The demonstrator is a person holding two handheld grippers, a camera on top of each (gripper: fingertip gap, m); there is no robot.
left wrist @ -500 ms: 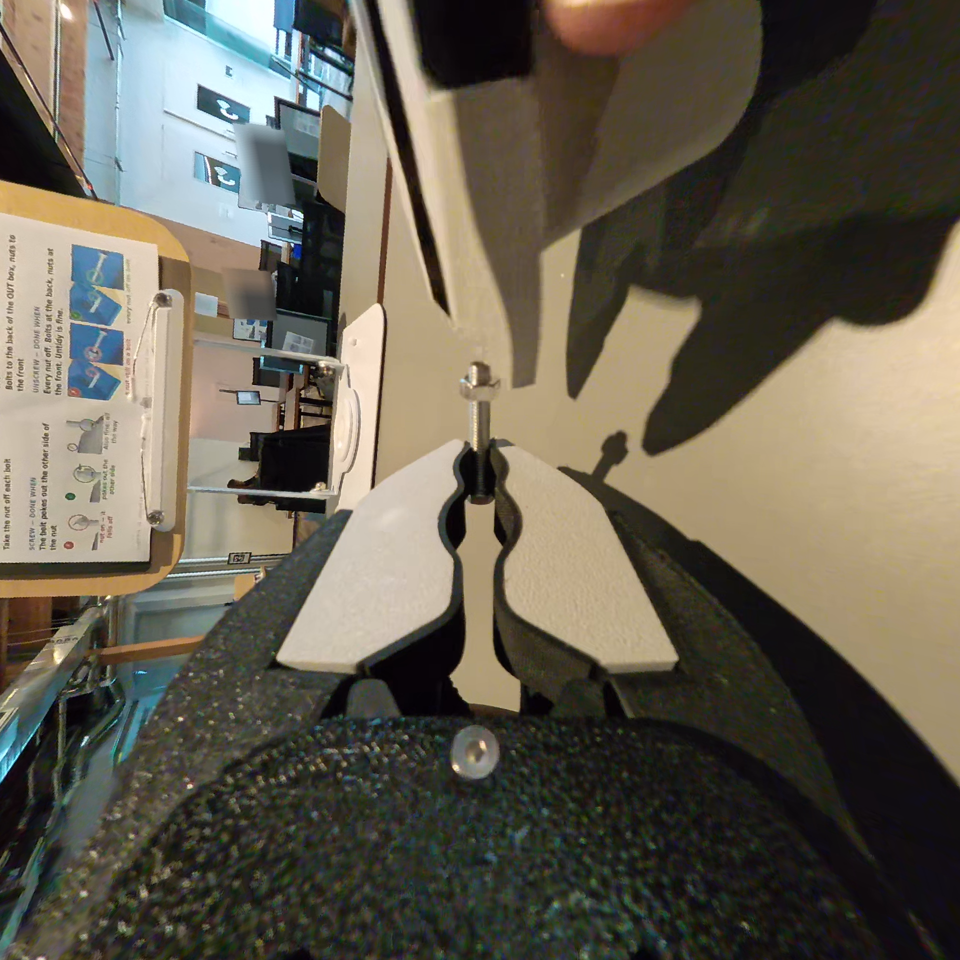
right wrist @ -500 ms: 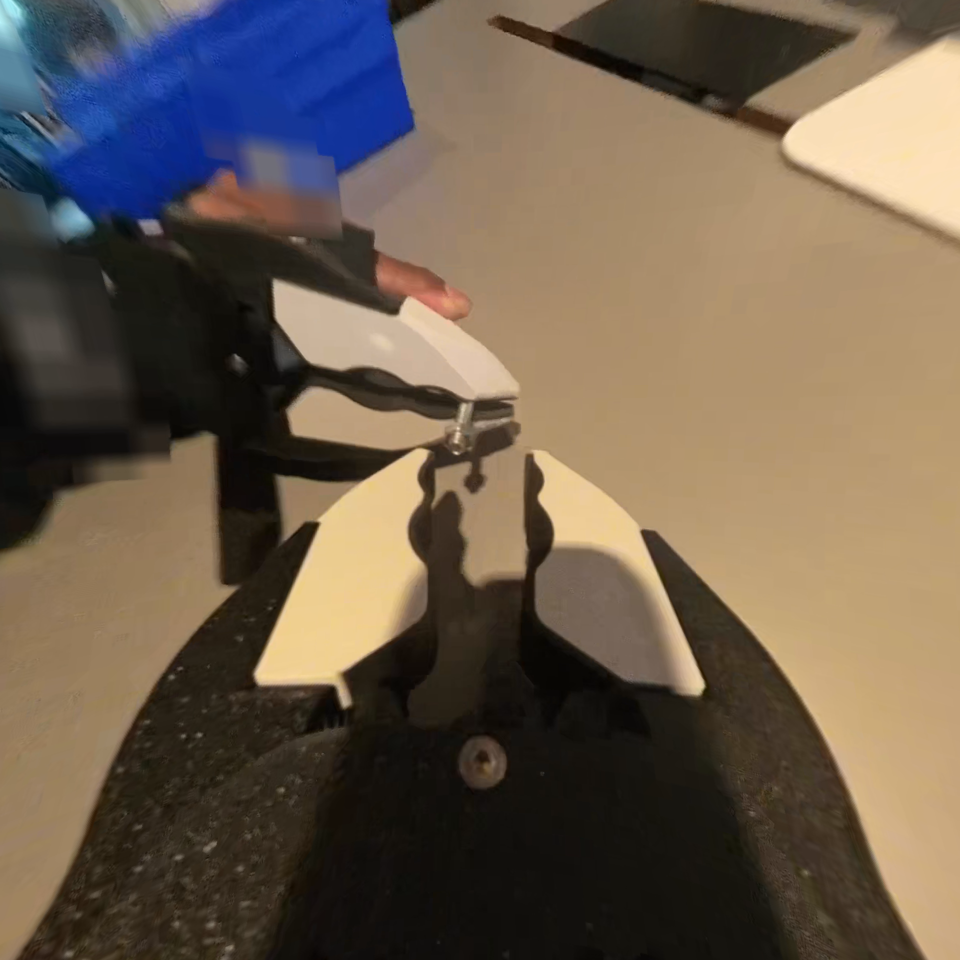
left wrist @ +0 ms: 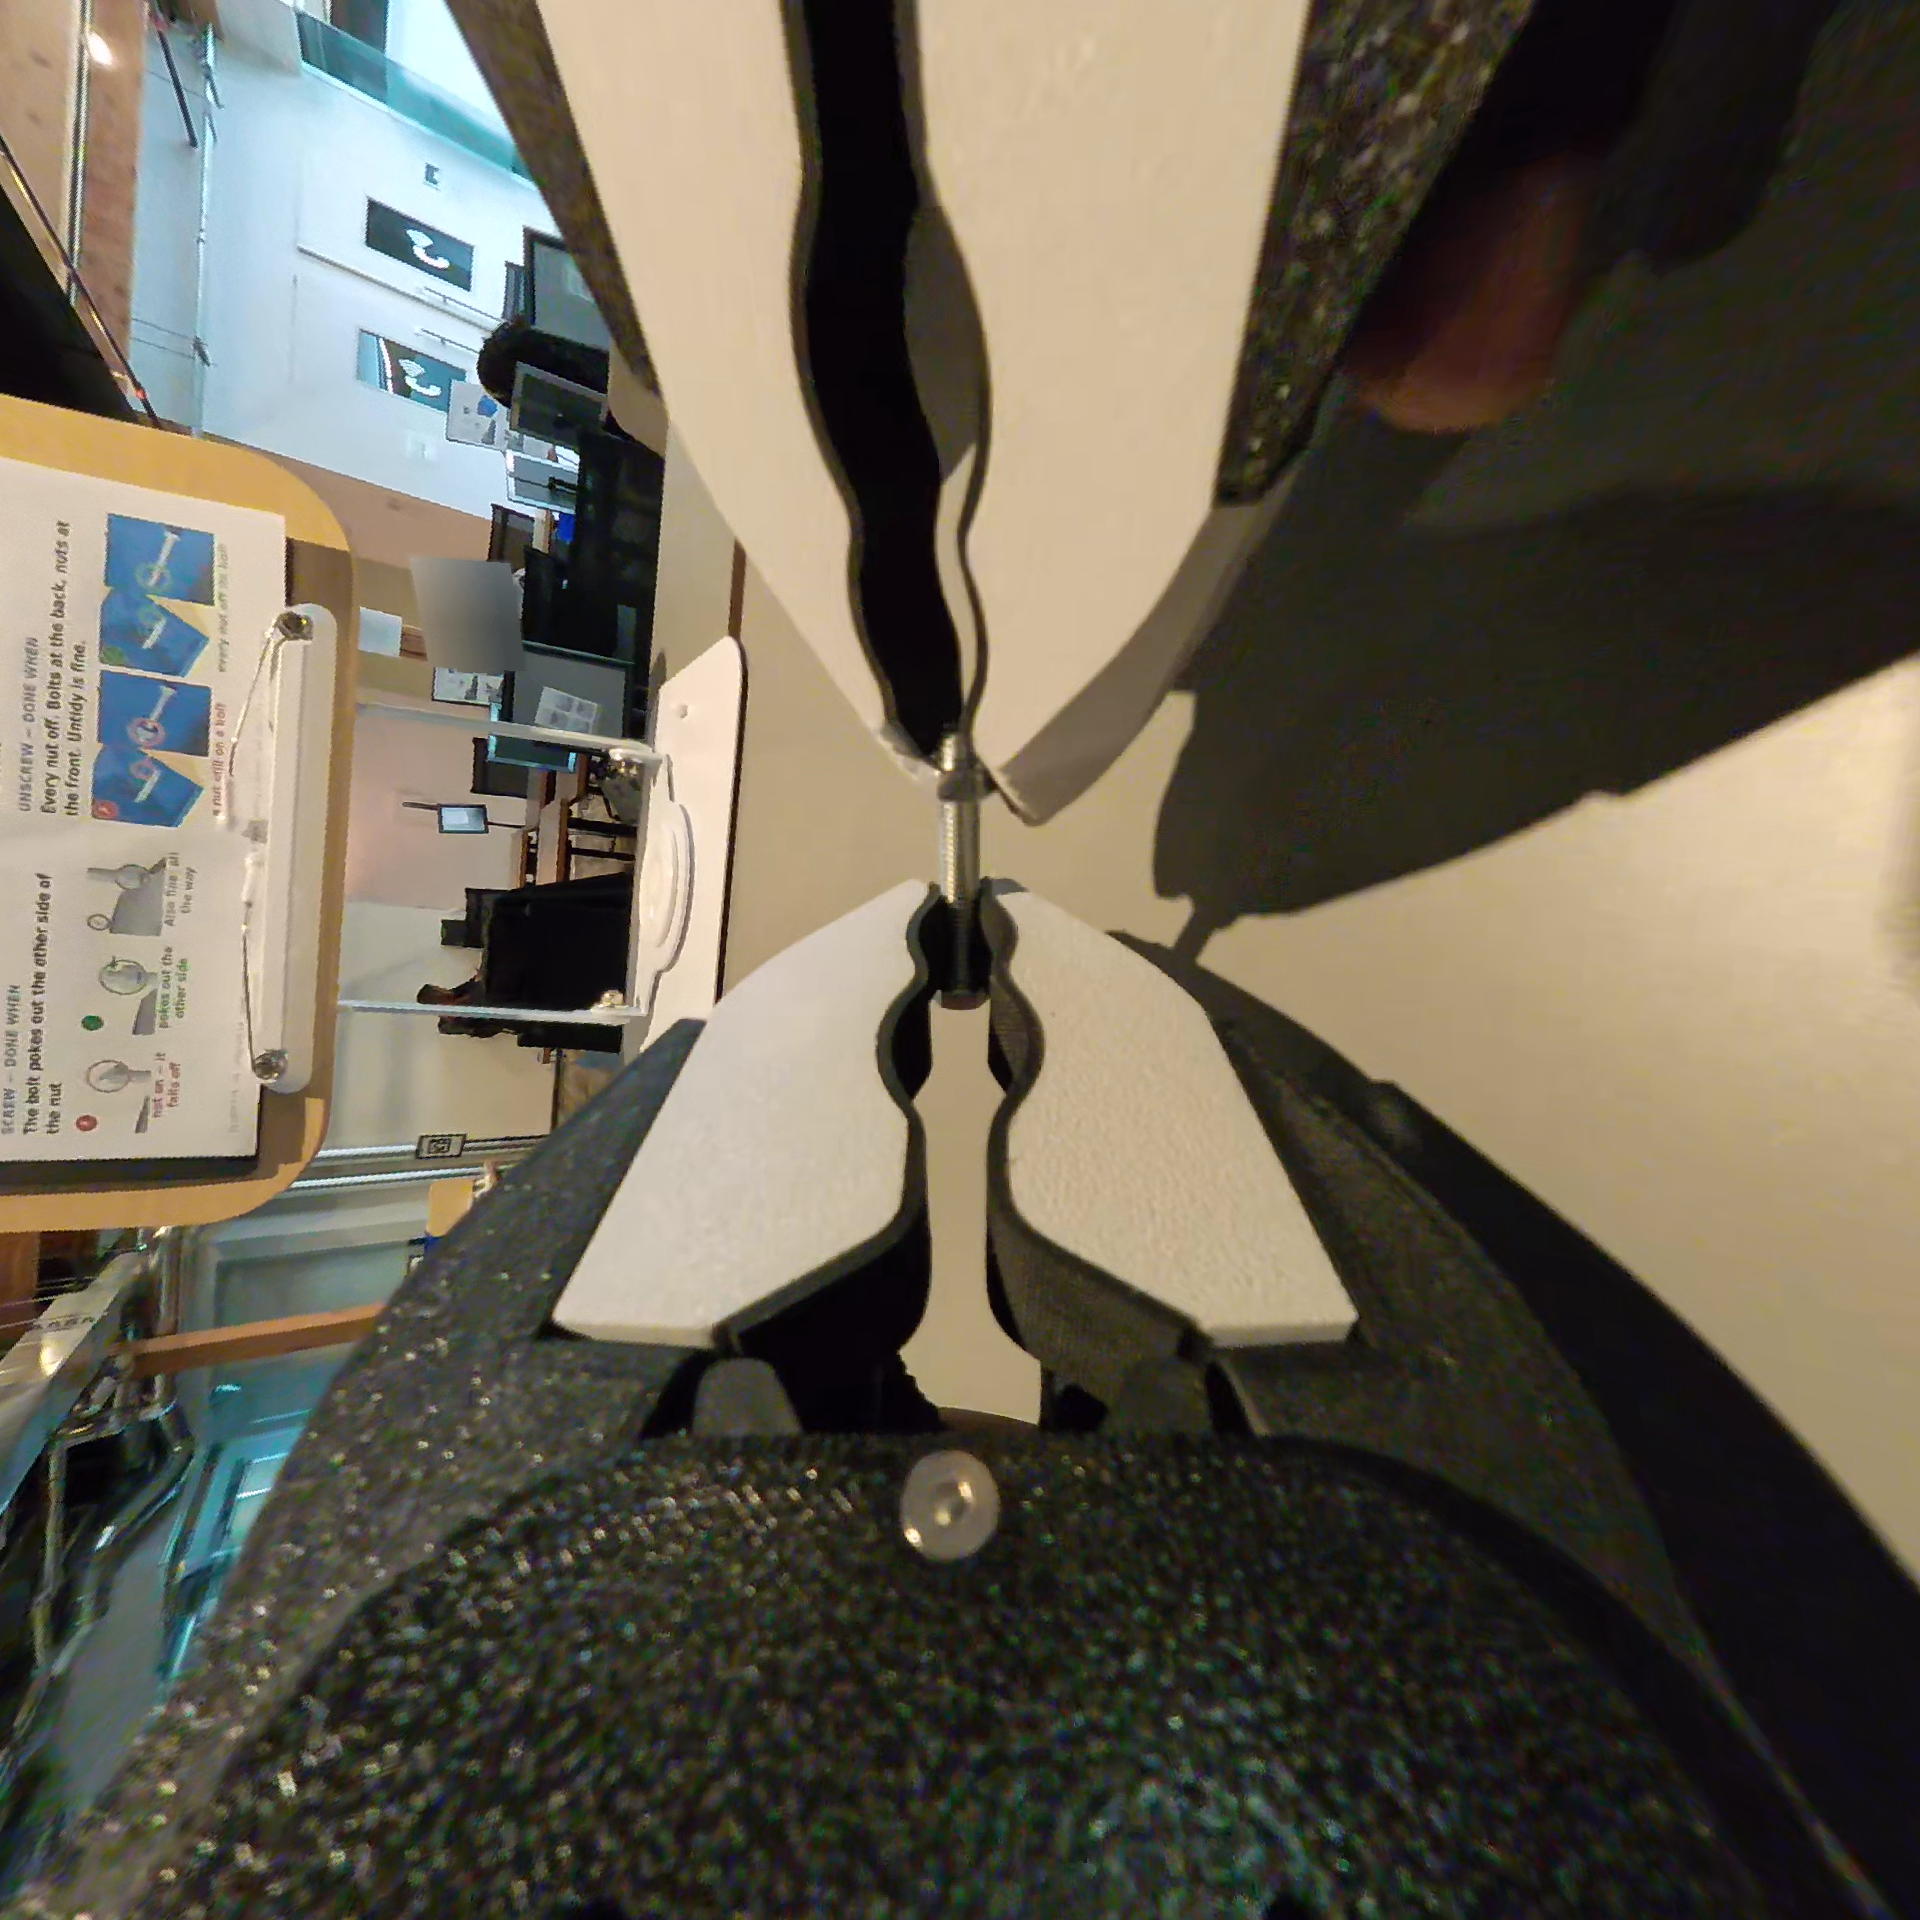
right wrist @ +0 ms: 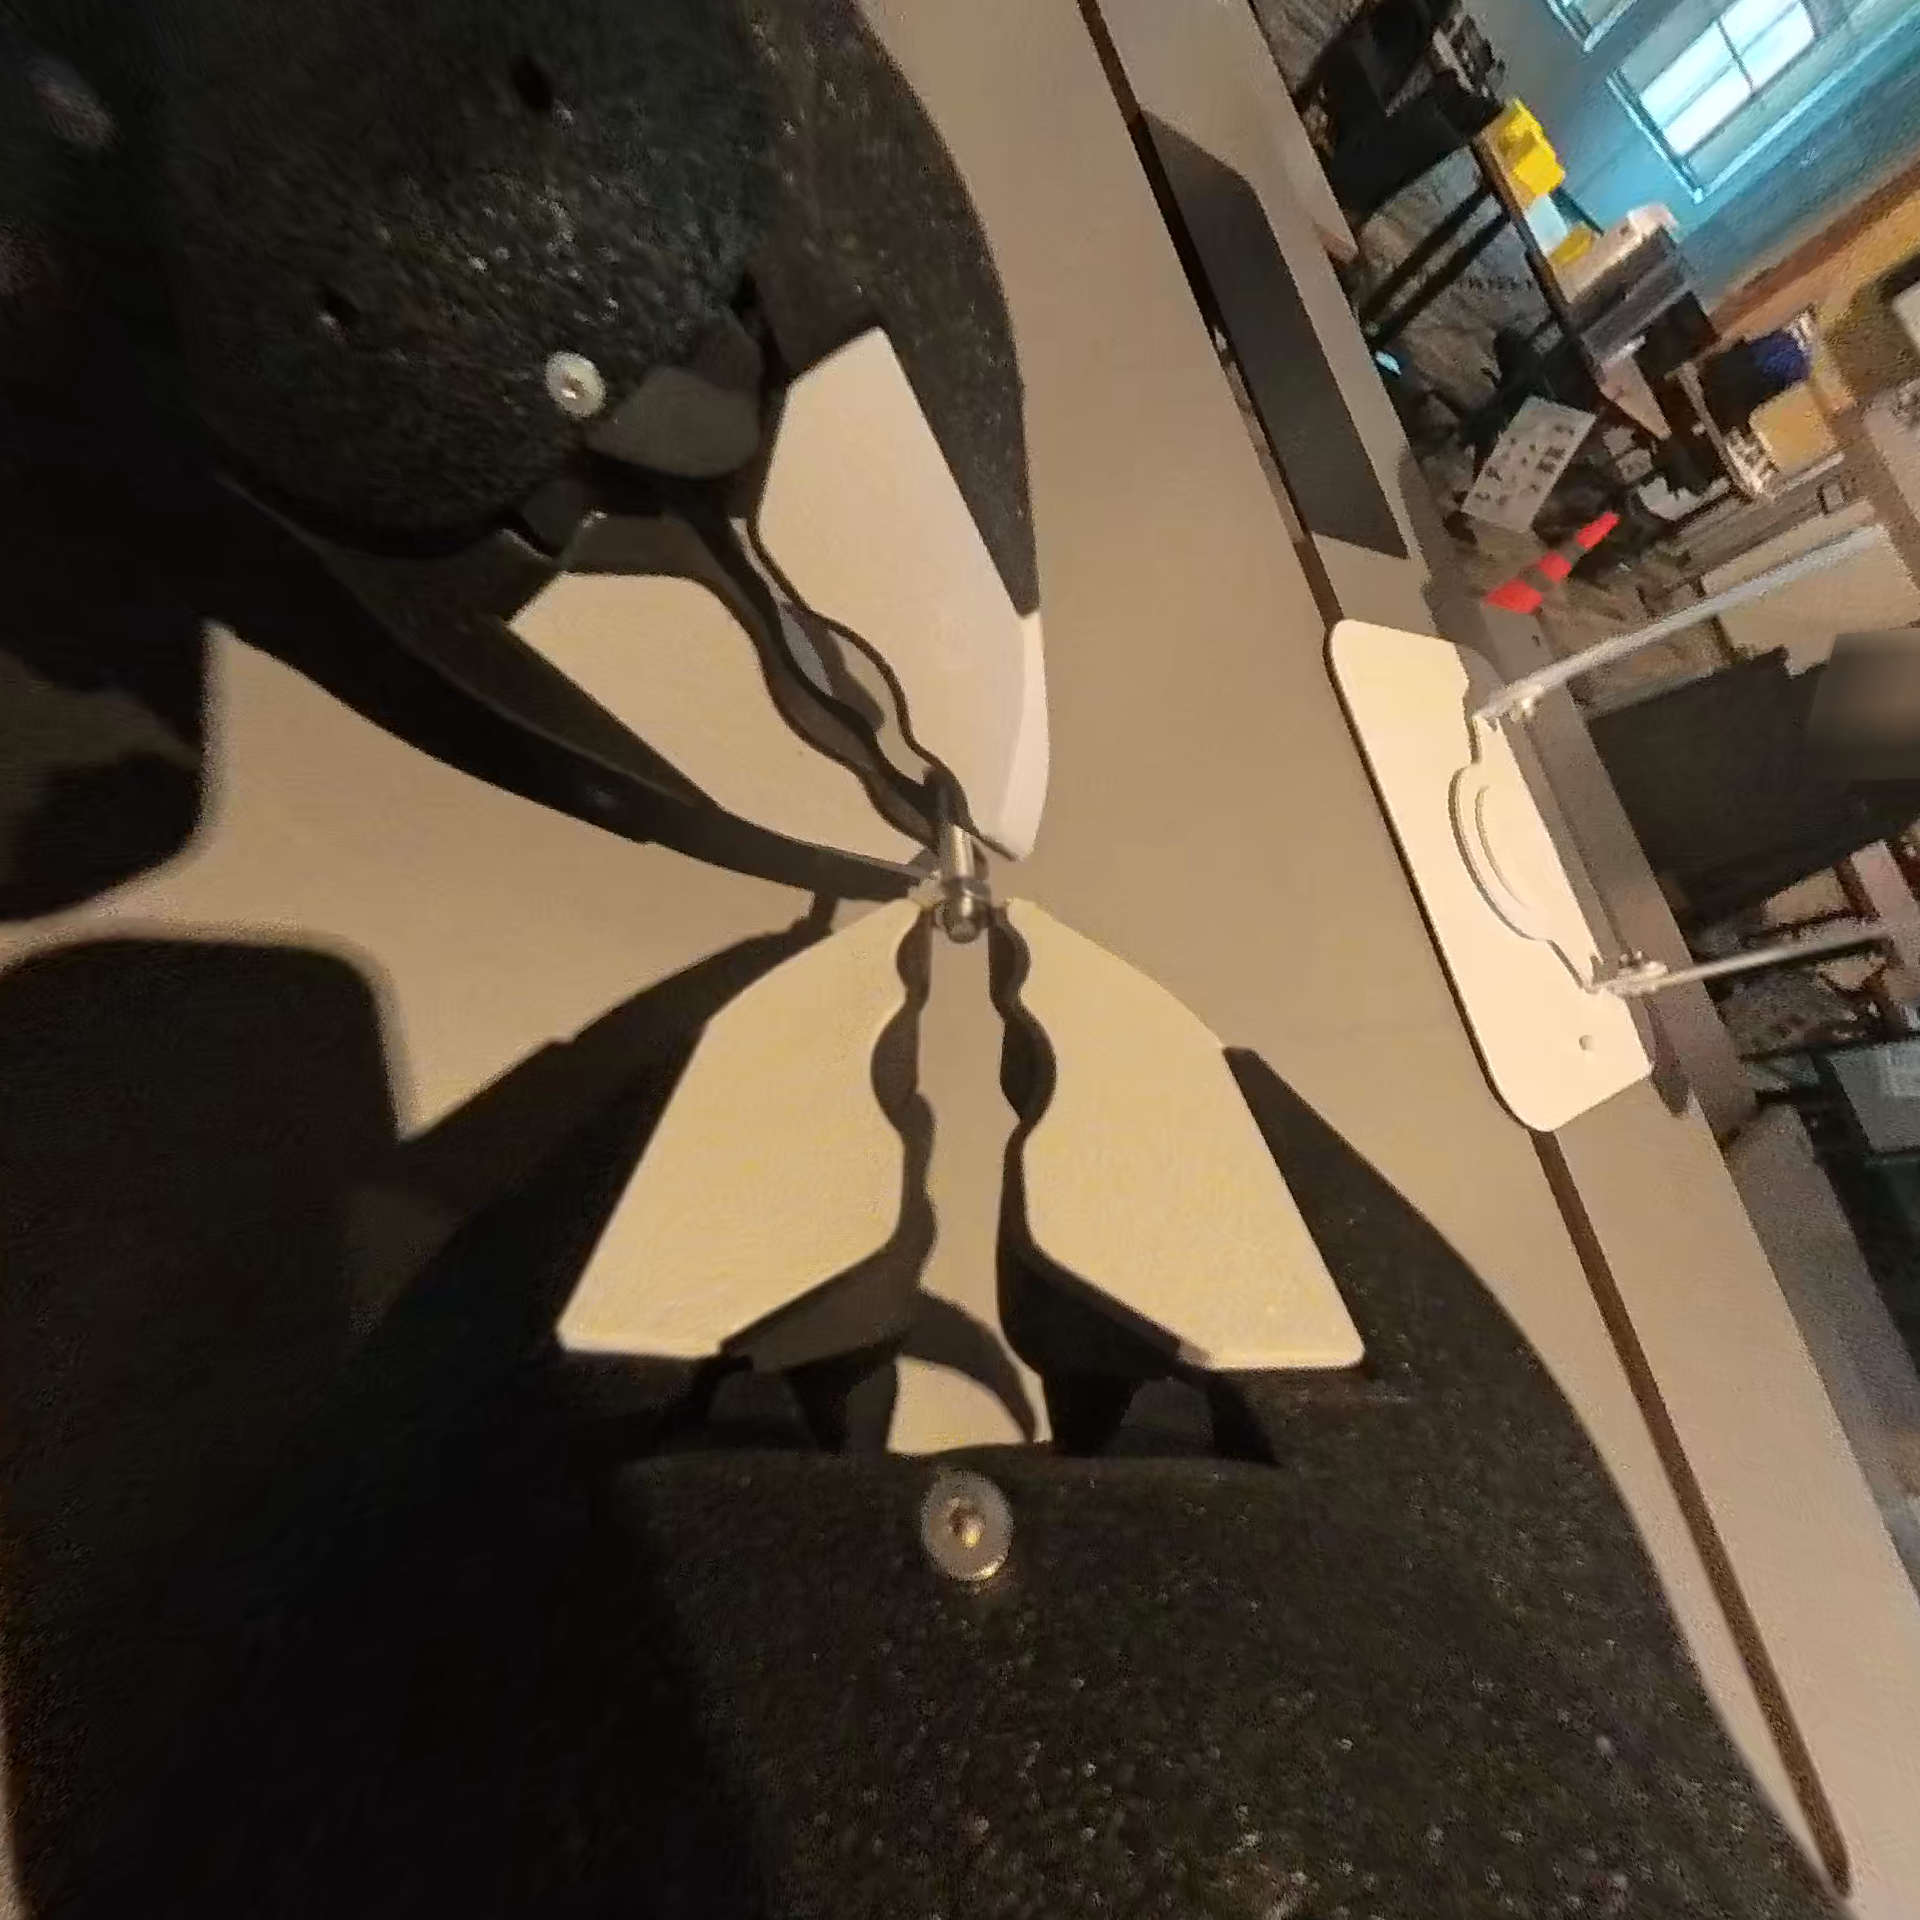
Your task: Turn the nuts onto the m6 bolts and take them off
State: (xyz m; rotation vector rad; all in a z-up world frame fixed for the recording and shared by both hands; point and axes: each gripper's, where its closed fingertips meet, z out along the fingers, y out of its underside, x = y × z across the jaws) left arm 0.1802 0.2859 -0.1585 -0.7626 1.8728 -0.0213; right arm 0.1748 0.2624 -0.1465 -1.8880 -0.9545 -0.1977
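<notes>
Plainly, from the left wrist view, the left gripper (left wrist: 958,940) has its jaws drawn nearly together on the lower end of the bolt (left wrist: 957,847), whose threaded shank stands out past the fingertips, above the pale table (left wrist: 1558,1039). At the far end of that shank the right gripper (left wrist: 951,753) comes in from above, its two white fingers pinched to a point around the nut (left wrist: 954,767). A wooden board with an instruction sheet (left wrist: 135,810) stands off to the left, well apart from the work.

Turning to the right wrist view, the right gripper (right wrist: 954,920) shows a narrow gap along most of its fingers, yet the tips close on the nut (right wrist: 958,914) at the bolt's end. Beyond it the left gripper (right wrist: 940,800) reaches in from the upper left, clamped on the short bolt (right wrist: 948,842). A white plate (right wrist: 1455,883) lies near the table edge, clear of both tools.

I judge the bolt and nut to be small, light, hard steel pieces: stiff, not fragile, but smooth and apt to slip or twist between flat pads. The bolt wants holding low on the shank near its head, square in a finger notch, while the nut is best taken across two opposite flats. Any tilt between the two would likely bind or cross the thread.
</notes>
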